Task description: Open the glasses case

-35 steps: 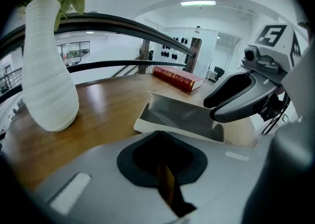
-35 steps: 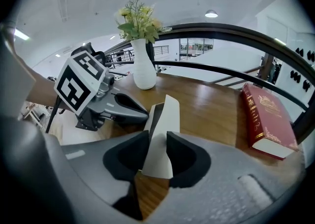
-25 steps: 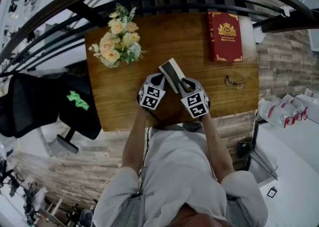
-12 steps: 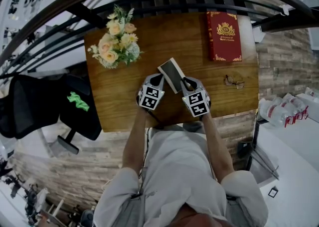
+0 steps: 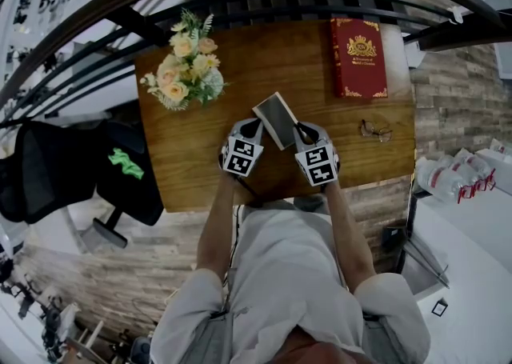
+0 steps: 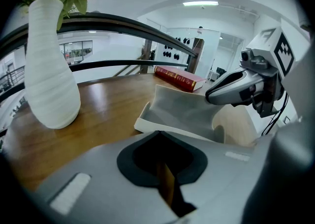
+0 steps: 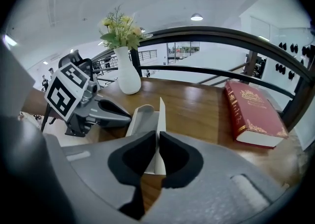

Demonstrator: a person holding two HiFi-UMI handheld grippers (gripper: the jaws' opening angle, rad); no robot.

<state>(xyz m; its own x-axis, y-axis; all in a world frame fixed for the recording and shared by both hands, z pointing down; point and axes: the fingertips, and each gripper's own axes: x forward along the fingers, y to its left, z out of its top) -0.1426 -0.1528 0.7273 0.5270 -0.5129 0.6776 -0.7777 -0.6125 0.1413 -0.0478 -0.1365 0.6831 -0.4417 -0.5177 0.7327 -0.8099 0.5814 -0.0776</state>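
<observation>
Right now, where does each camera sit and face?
Head view: on the head, looking down at the table; arms, torso, left gripper and right gripper show.
Left gripper view: on it, along its jaws toward case and vase; right gripper shows.
Right gripper view: on it, along jaws that have just been closing on the case; left gripper shows.
All share case and book.

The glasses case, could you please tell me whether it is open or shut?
Open: its lid stands up, pinched by the right gripper, and the grey lining shows.
</observation>
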